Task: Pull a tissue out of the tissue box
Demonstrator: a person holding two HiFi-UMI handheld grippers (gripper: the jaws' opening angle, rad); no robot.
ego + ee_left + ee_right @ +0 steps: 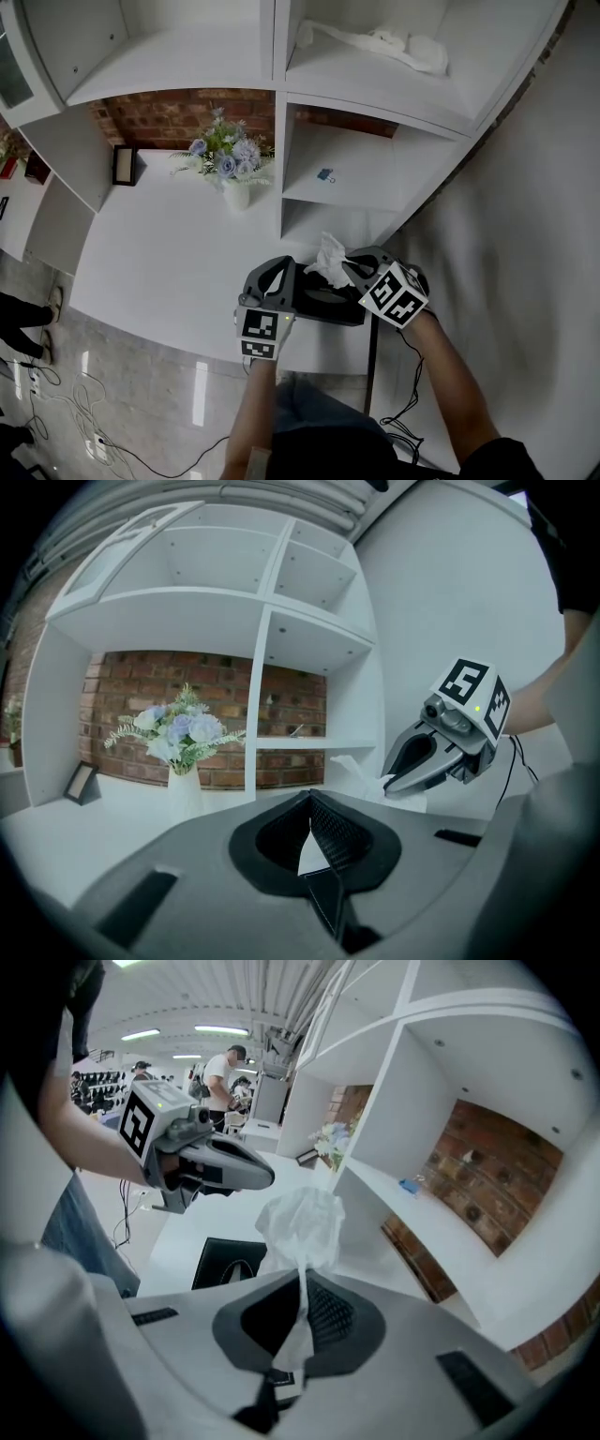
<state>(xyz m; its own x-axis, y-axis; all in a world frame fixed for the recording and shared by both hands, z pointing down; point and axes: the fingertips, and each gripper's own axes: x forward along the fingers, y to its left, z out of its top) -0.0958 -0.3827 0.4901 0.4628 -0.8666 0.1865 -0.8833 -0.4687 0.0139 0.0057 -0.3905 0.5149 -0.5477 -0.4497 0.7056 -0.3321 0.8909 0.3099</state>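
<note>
There are two grey handheld tongs, the left tongs and the right tongs, one black tissue box and one crumpled white paper tissue. Also one white vase of pale blue flowers, one small black picture frame, one rumpled white cloth and one small blue object.

Head view, top to bottom:

- Cloth lies in the upper right compartment of the shelf unit.
- A small item sits on the shelf below it.
- Flower vase stands on the worktop at frame centre, just left of the unit's upright.
- Picture frame is further left, under the left shelf.
- Tissue box sits lower centre, near the worktop's front edge.
- Your left tool is at the box's left end and your right tool at its right end.
- The tissue stands above the box, between your tools, caught in the right tool's jaws.
</note>
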